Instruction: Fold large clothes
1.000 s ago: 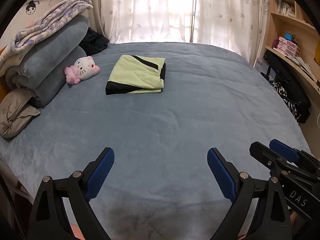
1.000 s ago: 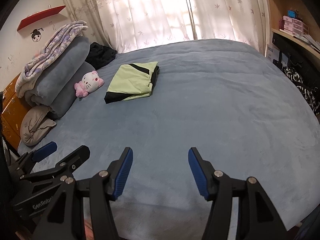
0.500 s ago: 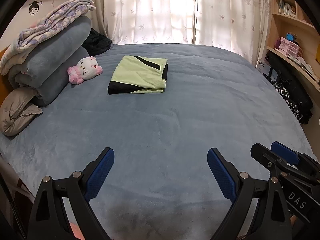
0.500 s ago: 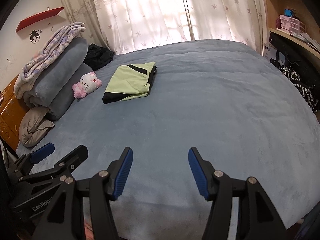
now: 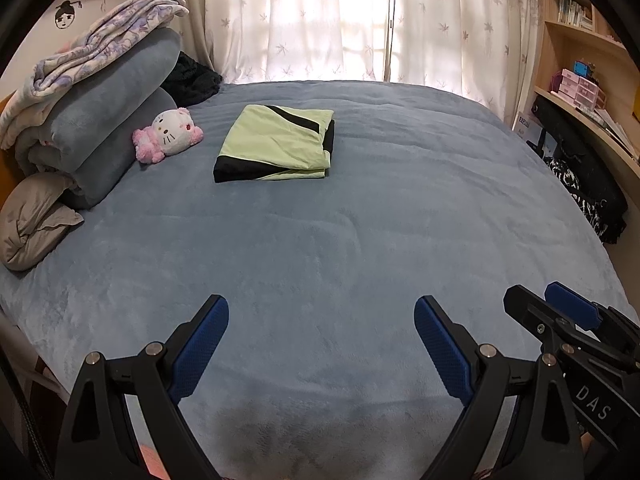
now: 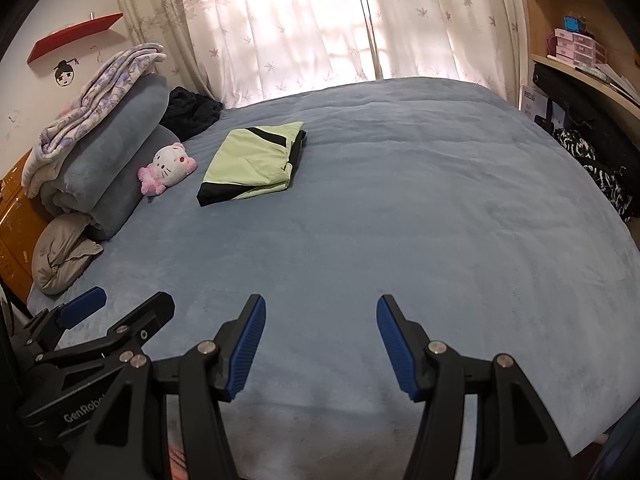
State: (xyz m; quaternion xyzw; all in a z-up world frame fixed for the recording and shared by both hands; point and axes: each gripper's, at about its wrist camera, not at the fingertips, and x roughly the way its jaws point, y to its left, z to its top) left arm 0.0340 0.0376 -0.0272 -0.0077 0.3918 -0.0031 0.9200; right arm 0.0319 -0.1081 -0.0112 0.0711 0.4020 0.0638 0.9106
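Left wrist: folded green garment (image 5: 276,142) lies well beyond left gripper (image 5: 320,344)

A home bedroom: blue-covered bed (image 5: 360,220); curtained window (image 5: 340,20); plush toy (image 5: 168,134).

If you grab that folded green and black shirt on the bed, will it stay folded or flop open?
The green and black shirt looks like thin, soft cloth lying in loose layers, so it would probably sag and unfold if lifted by one edge. It likely weighs little. On the fuzzy blue blanket, a push might bunch it rather than slide it.
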